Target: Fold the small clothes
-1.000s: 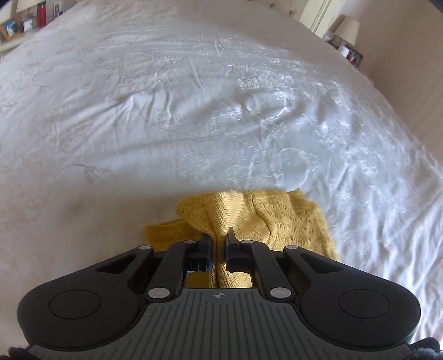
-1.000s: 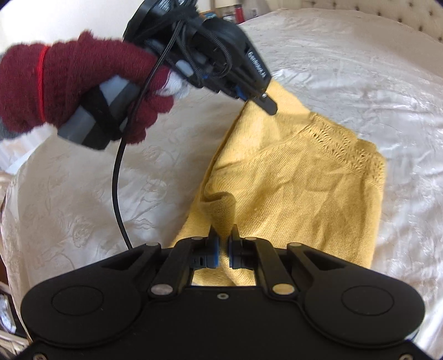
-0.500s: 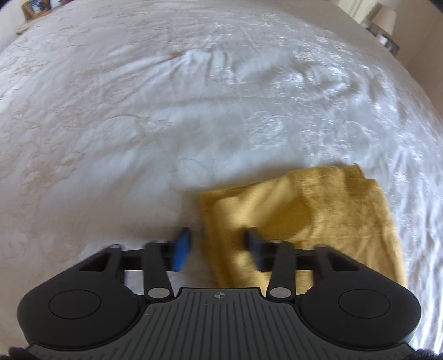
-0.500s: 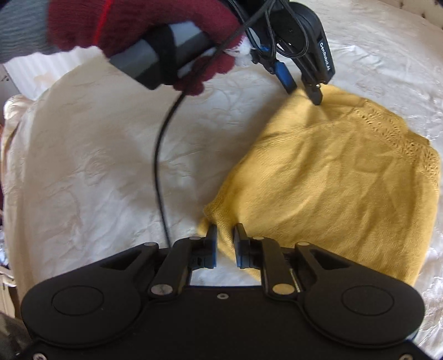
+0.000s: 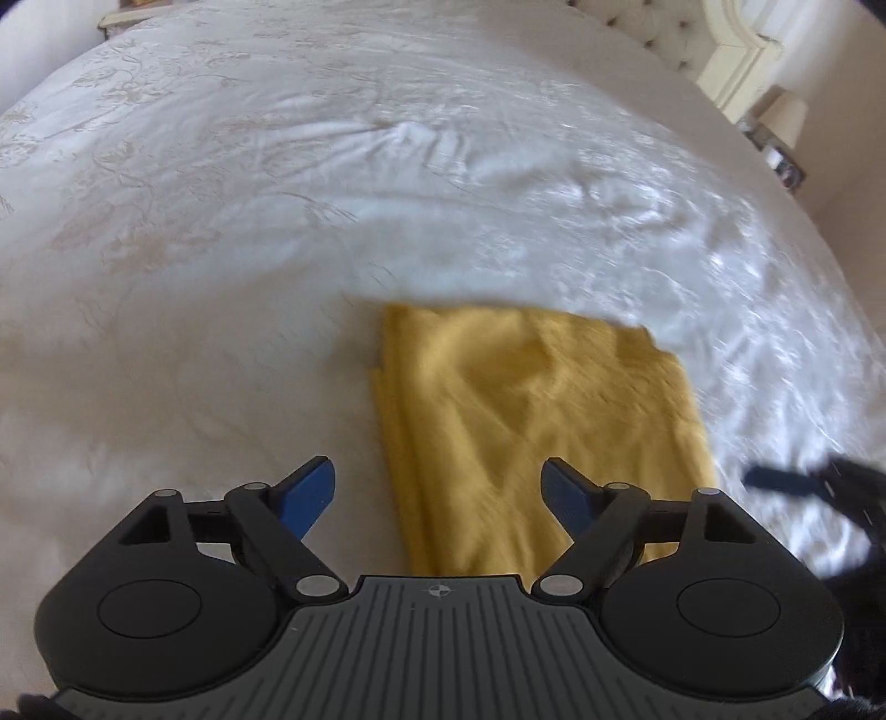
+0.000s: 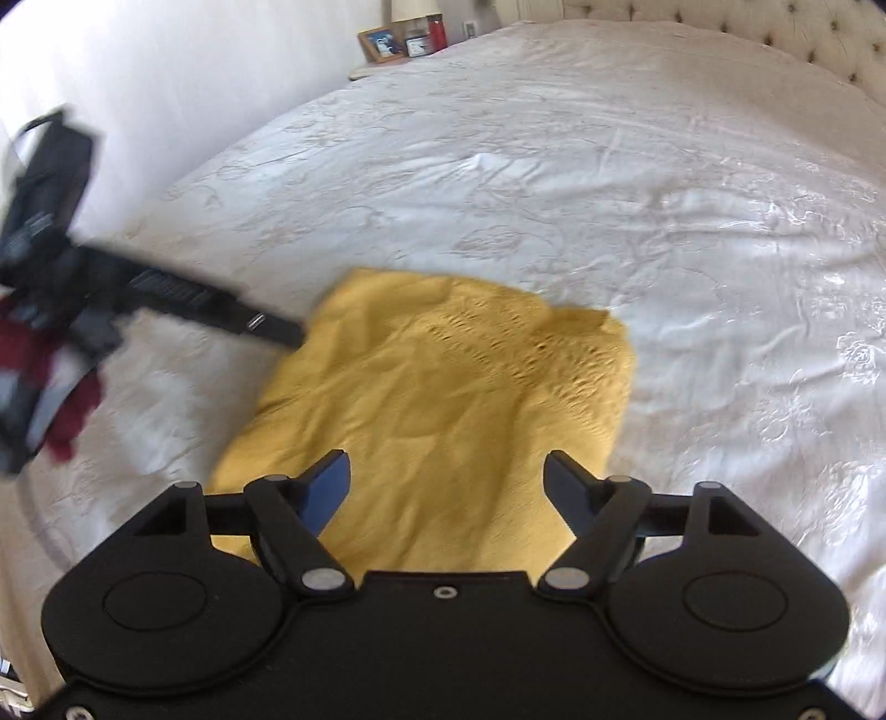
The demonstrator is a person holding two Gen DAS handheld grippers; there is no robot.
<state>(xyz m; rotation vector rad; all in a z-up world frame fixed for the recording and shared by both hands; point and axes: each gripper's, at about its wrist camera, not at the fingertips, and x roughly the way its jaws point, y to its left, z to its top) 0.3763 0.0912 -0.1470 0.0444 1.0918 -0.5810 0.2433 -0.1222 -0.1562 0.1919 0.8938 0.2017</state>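
A yellow knitted garment (image 5: 531,421) lies folded flat on the white bedspread (image 5: 277,194). My left gripper (image 5: 440,490) is open and empty, hovering over the garment's near left edge. My right gripper (image 6: 446,484) is open and empty above the garment (image 6: 443,387) near its front edge. In the right wrist view the left gripper (image 6: 166,293) shows blurred at the left, its tip by the garment's far left corner. In the left wrist view the right gripper (image 5: 803,482) shows blurred at the right edge.
The embroidered bedspread (image 6: 609,166) stretches wide around the garment. A tufted headboard (image 6: 720,33) stands at the back. A nightstand with a photo frame (image 6: 382,44) and a red jar (image 6: 437,33) is far left. A lamp (image 5: 786,116) stands at the far right.
Both grippers opened and let go of the yellow garment, which now lies flat and folded. Both grippers have pulled back from it.
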